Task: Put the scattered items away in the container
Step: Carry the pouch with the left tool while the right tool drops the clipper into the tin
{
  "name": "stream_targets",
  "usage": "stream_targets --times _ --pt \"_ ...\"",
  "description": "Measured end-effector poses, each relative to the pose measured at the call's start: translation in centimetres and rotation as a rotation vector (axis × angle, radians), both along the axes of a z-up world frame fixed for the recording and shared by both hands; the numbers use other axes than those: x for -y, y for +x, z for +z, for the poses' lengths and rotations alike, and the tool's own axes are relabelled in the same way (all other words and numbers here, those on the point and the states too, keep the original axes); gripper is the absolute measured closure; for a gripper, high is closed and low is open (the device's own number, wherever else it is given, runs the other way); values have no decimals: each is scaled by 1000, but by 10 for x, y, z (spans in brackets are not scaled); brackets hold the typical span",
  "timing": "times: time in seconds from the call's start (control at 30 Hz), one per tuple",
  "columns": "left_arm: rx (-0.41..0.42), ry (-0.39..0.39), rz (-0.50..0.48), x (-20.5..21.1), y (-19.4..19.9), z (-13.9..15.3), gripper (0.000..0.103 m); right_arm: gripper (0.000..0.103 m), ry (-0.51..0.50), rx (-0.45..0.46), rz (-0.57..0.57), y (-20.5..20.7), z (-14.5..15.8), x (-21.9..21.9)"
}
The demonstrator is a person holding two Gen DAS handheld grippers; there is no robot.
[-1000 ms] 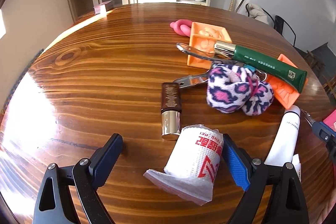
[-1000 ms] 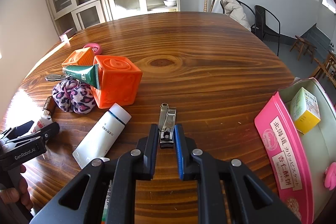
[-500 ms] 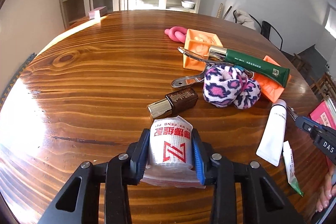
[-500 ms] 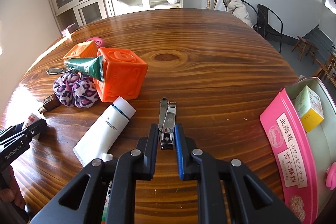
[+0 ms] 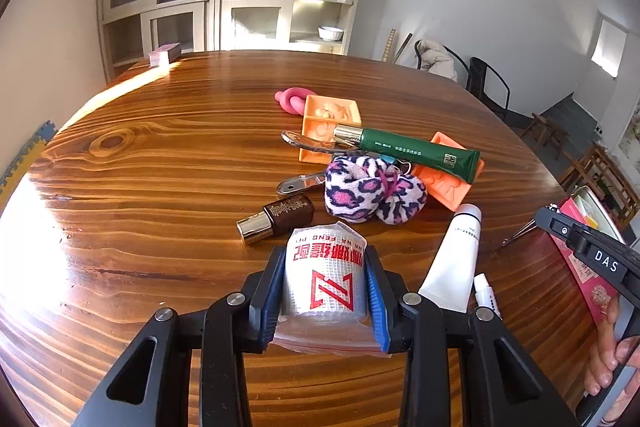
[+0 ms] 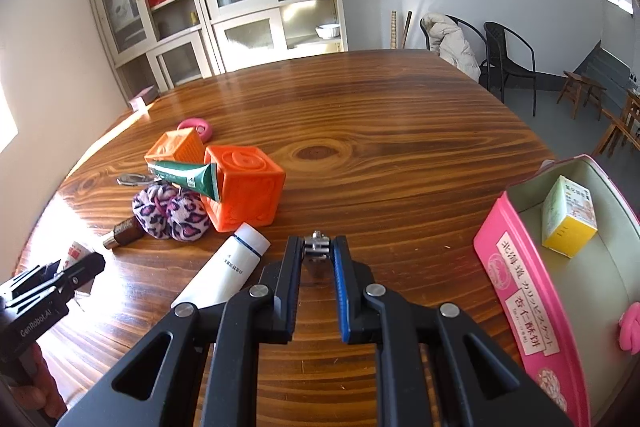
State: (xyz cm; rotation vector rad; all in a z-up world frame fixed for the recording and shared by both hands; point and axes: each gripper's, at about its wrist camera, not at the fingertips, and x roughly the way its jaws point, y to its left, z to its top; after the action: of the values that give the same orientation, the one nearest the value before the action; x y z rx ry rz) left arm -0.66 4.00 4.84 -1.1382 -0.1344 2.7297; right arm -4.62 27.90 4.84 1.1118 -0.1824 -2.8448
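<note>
My left gripper [image 5: 325, 267] is shut on a white bandage roll [image 5: 325, 277] in a clear bag with red print, held just above the wooden table [image 5: 160, 187]. My right gripper [image 6: 317, 251] is shut on a metal nail clipper [image 6: 317, 245], lifted off the wood and seen end-on. The pink tin container [image 6: 520, 283] stands at the right, holding a yellow box [image 6: 568, 223] and a pink item [image 6: 630, 331]. Scattered ahead lie a white tube [image 5: 456, 263], a brown bottle [image 5: 276, 221], a leopard-print scrunchie [image 5: 372, 193], a green tube [image 5: 408, 149] and orange blocks [image 6: 242, 187].
A metal opener [image 5: 300, 183] and a pink ring toy [image 5: 294, 99] lie among the items. A small white tube [image 5: 486, 293] sits by the big one. A pink card stack [image 5: 164, 53] rests at the far edge. Cabinets and chairs stand beyond the table.
My left gripper closed around the bandage roll and raised it, nudging the brown bottle askew. My right gripper lifted the nail clipper off the table, so less of it shows.
</note>
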Motion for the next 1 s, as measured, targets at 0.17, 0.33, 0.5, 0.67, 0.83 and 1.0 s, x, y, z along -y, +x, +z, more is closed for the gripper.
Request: stream_targets --times 0.17,0.33,0.5,0.67,0.83,1.0 --pt "-26 5 -29 -10 10 7 64 86 -29 -49 -13 10 12 -9" --pt "-52 10 -59 -19 17 15 64 86 -61 -112 -41 25 29 -21" --pt "-59 21 -89 -33 24 17 64 86 -56 -214 -136 53 49 -43" --pt "-50 18 -139 -58 26 18 64 86 -25 -253 -280 88 53 -84" --pt "-61 16 -213 -96 32 24 64 86 -19 -236 -377 115 52 -126" --pt "-87 5 -295 -139 39 36 64 86 -29 -222 -432 135 48 -154"
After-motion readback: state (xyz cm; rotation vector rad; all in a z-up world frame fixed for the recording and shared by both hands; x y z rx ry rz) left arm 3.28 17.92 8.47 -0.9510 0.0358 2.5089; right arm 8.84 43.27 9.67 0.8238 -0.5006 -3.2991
